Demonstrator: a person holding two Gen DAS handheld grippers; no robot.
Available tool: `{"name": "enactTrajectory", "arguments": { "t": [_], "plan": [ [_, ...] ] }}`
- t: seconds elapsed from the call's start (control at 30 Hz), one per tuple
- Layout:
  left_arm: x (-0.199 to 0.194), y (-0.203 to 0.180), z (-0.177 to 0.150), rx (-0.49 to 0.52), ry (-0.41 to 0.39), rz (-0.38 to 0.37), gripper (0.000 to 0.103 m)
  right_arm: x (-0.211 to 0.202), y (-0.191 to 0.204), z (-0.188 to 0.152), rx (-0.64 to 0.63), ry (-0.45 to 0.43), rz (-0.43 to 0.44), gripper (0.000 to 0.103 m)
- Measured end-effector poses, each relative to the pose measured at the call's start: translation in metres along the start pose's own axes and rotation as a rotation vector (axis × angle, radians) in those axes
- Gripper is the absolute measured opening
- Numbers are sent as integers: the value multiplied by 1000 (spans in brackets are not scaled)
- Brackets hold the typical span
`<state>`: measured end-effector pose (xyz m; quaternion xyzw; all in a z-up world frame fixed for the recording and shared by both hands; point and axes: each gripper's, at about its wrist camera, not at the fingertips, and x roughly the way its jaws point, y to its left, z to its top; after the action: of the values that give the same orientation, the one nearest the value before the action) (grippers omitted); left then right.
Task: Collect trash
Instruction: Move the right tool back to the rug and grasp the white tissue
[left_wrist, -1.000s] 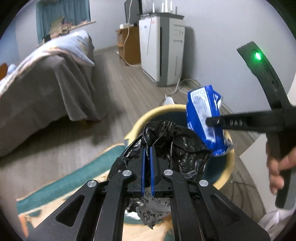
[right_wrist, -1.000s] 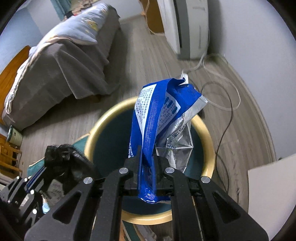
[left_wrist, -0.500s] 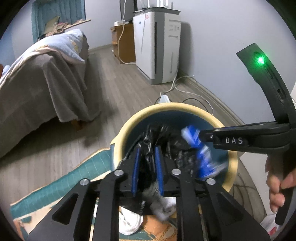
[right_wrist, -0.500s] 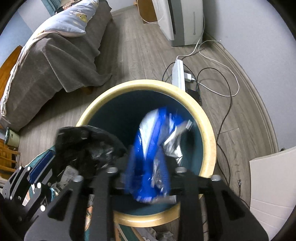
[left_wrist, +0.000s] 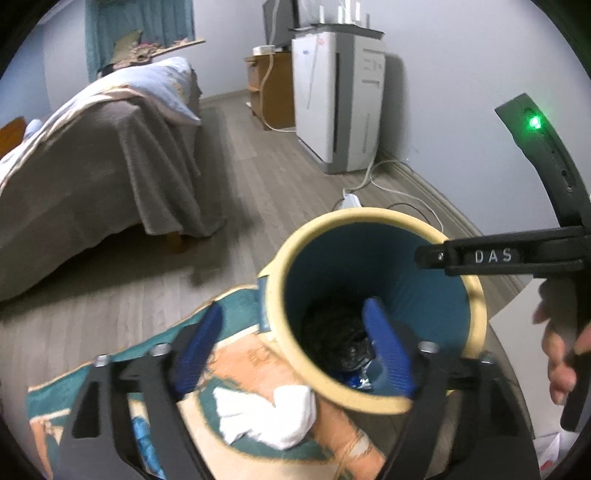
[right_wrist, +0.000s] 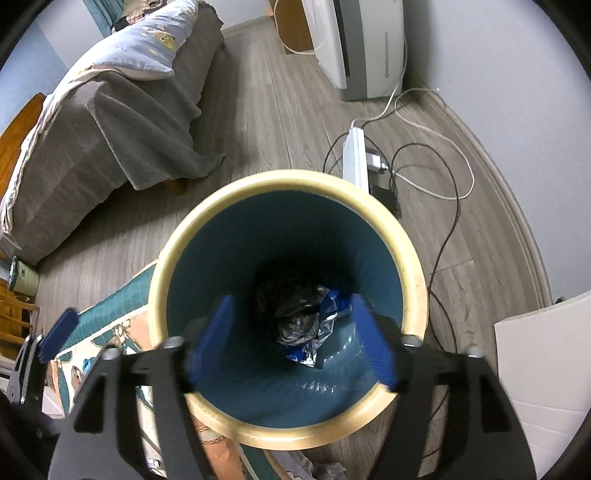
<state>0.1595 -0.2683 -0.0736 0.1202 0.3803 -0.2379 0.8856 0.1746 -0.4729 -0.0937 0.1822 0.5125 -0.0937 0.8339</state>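
Note:
A round bin (right_wrist: 288, 181) with a cream rim and teal inside stands on the floor. At its bottom lie a crumpled black plastic bag (right_wrist: 291, 314) and a blue and silver snack wrapper (right_wrist: 325, 325). My right gripper (right_wrist: 291, 339) hangs over the bin mouth, its jaws opening wide with nothing between them. My left gripper (left_wrist: 291, 343) straddles the bin's near rim (left_wrist: 280, 332), jaws also opening and empty. The black bag (left_wrist: 336, 332) shows inside the bin there too. A crumpled white tissue (left_wrist: 266, 410) lies on the rug beside the bin.
A patterned teal and orange rug (left_wrist: 240, 369) lies under the bin's left side. A bed with grey cover (left_wrist: 96, 173) stands left. A white air purifier (left_wrist: 340, 96), power strip (right_wrist: 356, 155) and loose cables (right_wrist: 436, 170) lie by the wall. A hand (left_wrist: 561, 354) grips the right tool.
Both grippers opened. The blue wrapper dropped from the right gripper and the black bag from the left; both now lie at the bottom of the bin.

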Motion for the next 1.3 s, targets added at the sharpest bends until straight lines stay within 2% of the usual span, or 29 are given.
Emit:
{"name": "enactTrajectory", "arguments": {
  "t": [0.03, 0.1, 0.23, 0.37, 0.47, 0.67, 0.83, 1.2, 1.3],
  "plan": [
    [-10, 7, -3, -14, -8, 12, 88, -2, 3, 0, -5, -8, 5, 92],
    [-25, 18, -10, -29, -15, 31, 92, -7, 8, -1, -15, -14, 5, 97],
    [-55, 46, -22, -45, -28, 92, 93, -21, 26, -3, -43, -52, 10, 97],
    [-86, 75, -35, -55, -43, 150, 94, -37, 60, -10, -137, -110, 23, 97],
    [-105, 96, -50, -69, -35, 196, 94, -38, 88, -21, -218, -119, 45, 97],
    [-134, 135, -86, -127, -3, 261, 94, -22, 135, -41, -366, -64, 63, 97],
    [-143, 154, -107, -132, 9, 310, 95, 1, 165, -60, -470, 11, 57, 97],
    [-139, 187, -136, -192, 50, 308, 94, 15, 206, -95, -566, 83, 71, 97],
    [-141, 194, -142, -197, 61, 304, 95, 24, 216, -105, -610, 106, 42, 97]
  ]
}}
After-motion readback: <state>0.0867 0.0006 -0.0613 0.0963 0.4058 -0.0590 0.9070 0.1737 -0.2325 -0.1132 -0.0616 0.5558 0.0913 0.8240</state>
